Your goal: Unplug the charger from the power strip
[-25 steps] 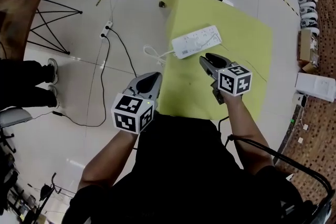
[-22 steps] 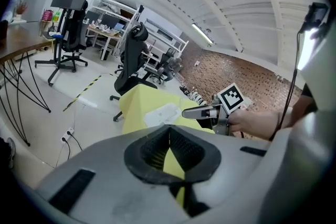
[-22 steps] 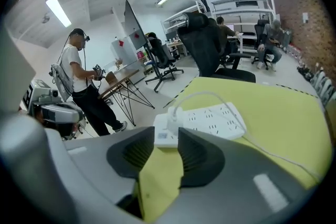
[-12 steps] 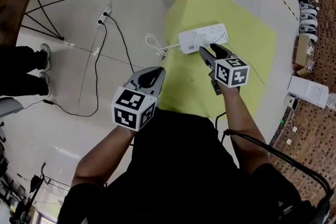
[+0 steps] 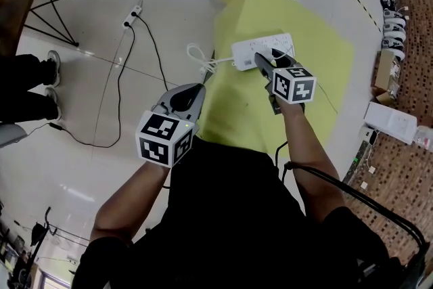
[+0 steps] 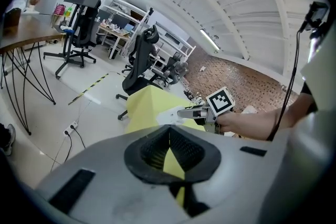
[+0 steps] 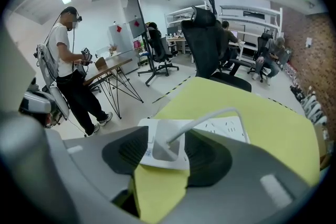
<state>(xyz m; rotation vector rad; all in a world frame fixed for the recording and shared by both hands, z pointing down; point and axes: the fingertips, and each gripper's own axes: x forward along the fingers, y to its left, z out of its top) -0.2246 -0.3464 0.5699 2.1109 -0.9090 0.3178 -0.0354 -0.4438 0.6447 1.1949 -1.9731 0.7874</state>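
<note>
Stage: approach, by my reading; the pull has not begun.
Charger: the white charger (image 7: 167, 148) sits on the near end of the power strip (image 5: 252, 49), on the yellow-covered bench (image 5: 304, 101). It looks seated in its socket, so I judge it still plugged in.
Right gripper: the right gripper (image 5: 269, 61) is angled down over the strip. Its jaws have just been opening and now stand wide. The charger is between them, with a gap showing on each side, so the pads do not press it.
Left gripper: the left gripper (image 5: 197, 90) hangs at the near left edge of the bench, well apart from the strip. Its jaws meet at the tips with nothing between them.
Done: the right gripper is lined up around the charger.
Left: closing on the charger and drawing it out of the socket. Steadying the strip may also be called for, since nothing holds it down.
Hidden: in the head view the right gripper covers the charger, and no view shows the prongs, so how deep it sits cannot be confirmed.
Cut off: the charger's cable (image 7: 210, 115) arcs back over the strip and its far end is lost. The strip's own cord (image 5: 198, 57) loops off the left edge of the bench.
Unclear: the left gripper view shows only a sliver of the strip beyond the right gripper.
</note>
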